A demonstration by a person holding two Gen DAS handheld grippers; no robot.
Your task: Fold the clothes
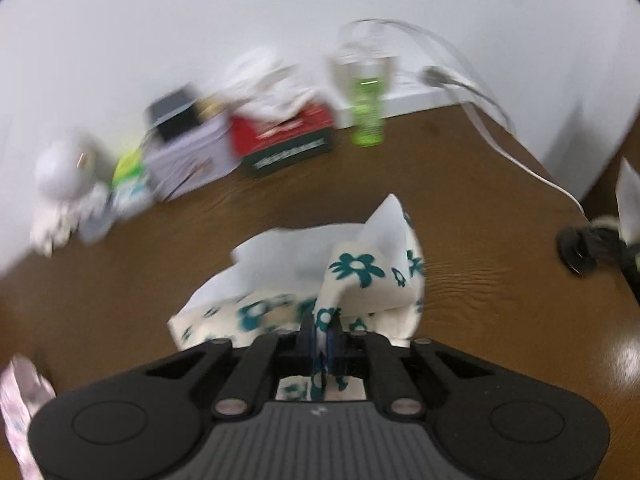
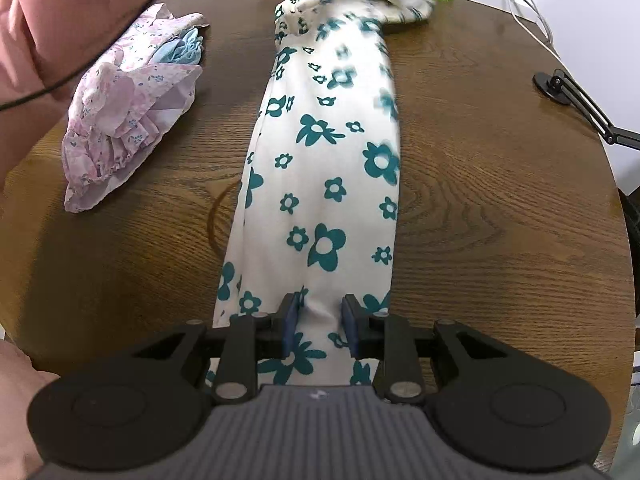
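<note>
A long white garment with teal flowers (image 2: 328,140) lies as a narrow strip across the brown wooden table (image 2: 480,200). My right gripper (image 2: 320,312) is at its near end, its blue pads pressing either side of a raised fold of the cloth. In the left wrist view the far end of the same garment (image 1: 360,268) is bunched and lifted, and my left gripper (image 1: 322,320) is shut on a pinch of it. That far end looks blurred in the right wrist view.
A crumpled pink floral garment (image 2: 120,112) lies to the left of the strip. Boxes, a red carton (image 1: 280,132) and a green bottle (image 1: 368,116) line the wall. A white cable (image 1: 520,160) and a black stand arm (image 2: 580,108) lie at the right edge. A pink sleeve (image 2: 60,20) is at upper left.
</note>
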